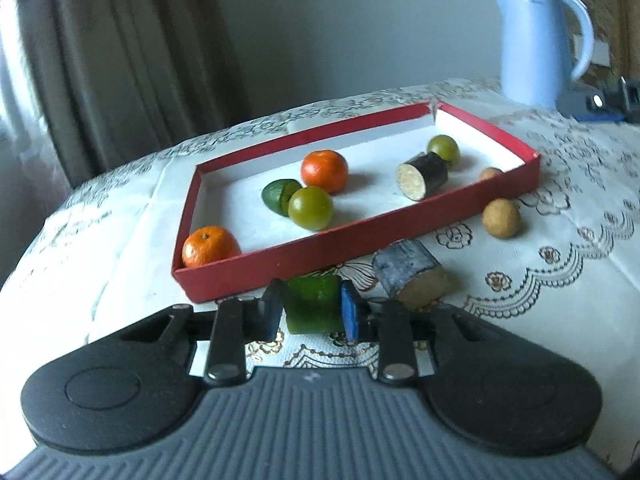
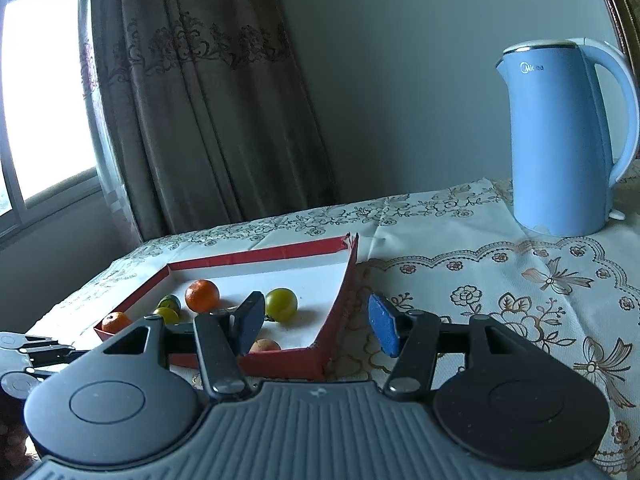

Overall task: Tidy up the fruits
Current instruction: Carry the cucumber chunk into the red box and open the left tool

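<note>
Green fruit piece (image 1: 311,307) clamped inside left gripper (image 1: 310,312).

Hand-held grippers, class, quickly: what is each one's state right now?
Left hand-held gripper: closed on the green fruit piece, just outside the red tray.
Right hand-held gripper: open, holding nothing.

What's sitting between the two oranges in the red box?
In the left wrist view, a dark green piece and a round green fruit touching it lie between the oranges.
</note>
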The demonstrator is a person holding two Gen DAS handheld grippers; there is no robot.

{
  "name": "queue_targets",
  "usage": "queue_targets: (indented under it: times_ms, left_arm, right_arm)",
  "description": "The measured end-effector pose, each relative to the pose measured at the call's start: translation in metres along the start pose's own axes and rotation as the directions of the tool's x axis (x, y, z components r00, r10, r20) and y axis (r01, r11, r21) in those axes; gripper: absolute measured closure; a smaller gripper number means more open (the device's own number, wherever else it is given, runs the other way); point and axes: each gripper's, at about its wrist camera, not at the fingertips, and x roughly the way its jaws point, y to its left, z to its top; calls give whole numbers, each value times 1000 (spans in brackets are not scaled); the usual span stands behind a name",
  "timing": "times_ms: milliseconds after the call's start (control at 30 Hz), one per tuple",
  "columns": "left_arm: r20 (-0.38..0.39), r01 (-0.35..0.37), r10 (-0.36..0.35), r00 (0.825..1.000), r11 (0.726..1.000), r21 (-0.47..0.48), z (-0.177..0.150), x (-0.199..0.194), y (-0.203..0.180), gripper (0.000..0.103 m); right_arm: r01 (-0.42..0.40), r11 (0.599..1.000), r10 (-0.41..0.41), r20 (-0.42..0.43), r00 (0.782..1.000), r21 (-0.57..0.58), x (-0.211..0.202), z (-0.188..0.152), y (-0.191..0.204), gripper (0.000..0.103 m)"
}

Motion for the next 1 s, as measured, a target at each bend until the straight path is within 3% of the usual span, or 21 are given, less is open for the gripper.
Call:
queue_targets:
  times_ms: [300, 467, 767, 1000]
  left_arm:
    - [77, -32, 43, 996, 990, -134, 16, -18, 26, 76]
    - [117, -89, 115, 986, 975, -205, 38, -17, 37, 76]
    - [54, -197, 217, 975, 949, -244, 54, 19, 36, 76]
    - [31, -231, 246, 969, 940, -250, 52, 36, 35, 76]
  right_arm:
    - [-2, 1000, 2, -8, 1000, -4, 1, -2, 2, 46]
    - [-3, 1000, 3, -10, 1000, -5, 1, -2, 3, 46]
    - [-8, 1000, 8, -13, 1000, -7, 3, -2, 4, 46]
    - [-12, 1000, 11, -21, 1000, -17, 5, -4, 8, 46]
